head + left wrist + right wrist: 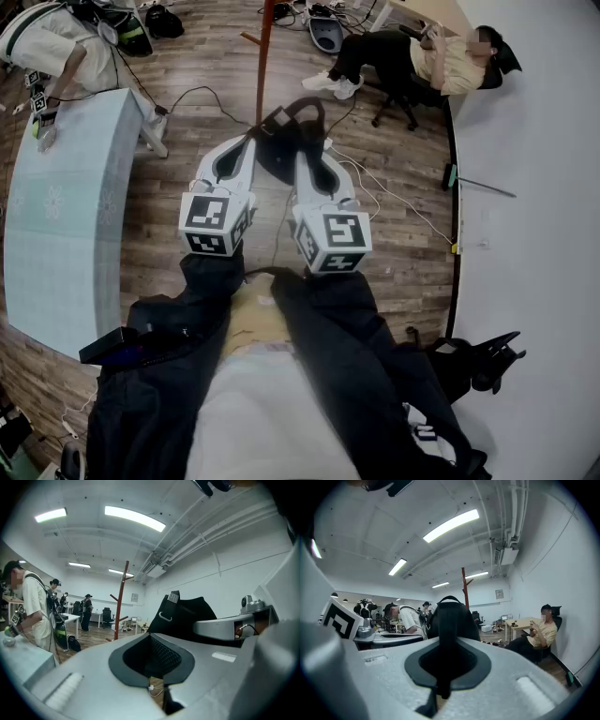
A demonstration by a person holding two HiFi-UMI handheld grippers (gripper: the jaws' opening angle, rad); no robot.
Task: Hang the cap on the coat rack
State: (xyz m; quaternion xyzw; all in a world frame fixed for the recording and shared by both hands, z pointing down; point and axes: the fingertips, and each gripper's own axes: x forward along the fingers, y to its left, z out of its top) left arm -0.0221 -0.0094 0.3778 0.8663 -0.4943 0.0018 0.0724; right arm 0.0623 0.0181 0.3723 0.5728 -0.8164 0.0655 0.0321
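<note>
A black cap [292,131] hangs between my two grippers above the wooden floor, just in front of the red-brown coat rack pole [265,52]. My right gripper [306,150] is shut on the cap, whose fabric [450,620] runs down between its jaws. My left gripper [257,137] meets the cap's other edge, beside the strap buckle [279,119]. Its jaws look shut, with dark mesh of the cap [161,656] between them. In both gripper views the coat rack [121,602] [465,590] stands beyond the cap, apart from it.
A pale blue table [56,206] fills the left, with a person [47,42] leaning at its far end. Another person [441,61] sits at the back right. White cables [394,197] cross the floor. A white partition [534,187] and a black office chair [478,361] stand at the right.
</note>
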